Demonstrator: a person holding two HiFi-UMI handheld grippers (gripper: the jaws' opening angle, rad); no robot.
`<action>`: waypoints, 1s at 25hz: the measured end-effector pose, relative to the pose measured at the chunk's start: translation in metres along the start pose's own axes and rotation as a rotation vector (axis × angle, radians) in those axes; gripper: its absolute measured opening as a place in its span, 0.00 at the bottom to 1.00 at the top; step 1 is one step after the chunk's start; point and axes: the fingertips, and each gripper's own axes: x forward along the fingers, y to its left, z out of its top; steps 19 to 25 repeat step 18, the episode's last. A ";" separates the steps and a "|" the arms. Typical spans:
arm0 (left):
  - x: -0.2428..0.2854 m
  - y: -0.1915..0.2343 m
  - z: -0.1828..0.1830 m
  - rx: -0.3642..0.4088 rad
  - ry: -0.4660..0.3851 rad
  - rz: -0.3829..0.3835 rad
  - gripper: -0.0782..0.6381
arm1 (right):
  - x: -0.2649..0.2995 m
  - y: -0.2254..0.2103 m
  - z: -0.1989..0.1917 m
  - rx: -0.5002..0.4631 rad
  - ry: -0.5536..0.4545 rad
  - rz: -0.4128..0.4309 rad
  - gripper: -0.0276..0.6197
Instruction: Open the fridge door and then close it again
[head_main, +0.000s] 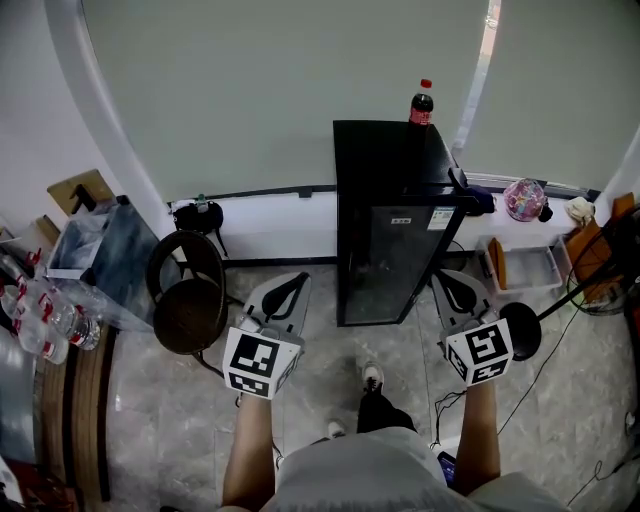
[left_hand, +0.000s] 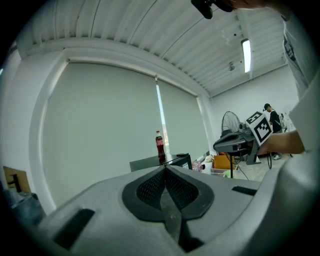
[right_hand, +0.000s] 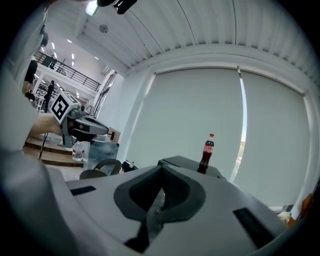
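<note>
A small black fridge (head_main: 390, 180) stands against the window wall, its glass door (head_main: 385, 262) closed. A cola bottle (head_main: 421, 103) stands on its top. My left gripper (head_main: 296, 279) hovers in front of the fridge's lower left corner, shut and empty. Off the lower right corner my right gripper (head_main: 446, 276) is also shut and empty. Neither touches the fridge. In the left gripper view the shut tips (left_hand: 165, 168) point at the fridge (left_hand: 150, 162) and bottle (left_hand: 160, 146). In the right gripper view the tips (right_hand: 161, 168) face the fridge (right_hand: 182, 162) and bottle (right_hand: 206, 152).
A black round chair (head_main: 187, 298) stands left of the left gripper. Water bottles (head_main: 45, 322) lie at the far left. Right of the fridge are a grey tray (head_main: 528, 268), a standing fan (head_main: 521, 331) and floor cables (head_main: 560, 350). My feet (head_main: 372, 378) are on the tiled floor.
</note>
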 end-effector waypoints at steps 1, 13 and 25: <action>0.000 0.000 0.000 -0.003 0.000 0.002 0.12 | 0.000 -0.001 0.000 -0.008 0.003 -0.002 0.04; 0.004 -0.002 -0.005 -0.009 0.019 -0.003 0.12 | 0.008 0.001 -0.005 -0.011 -0.006 0.033 0.04; 0.010 -0.003 -0.005 -0.017 0.020 -0.012 0.12 | 0.012 0.000 -0.008 -0.009 -0.006 0.038 0.04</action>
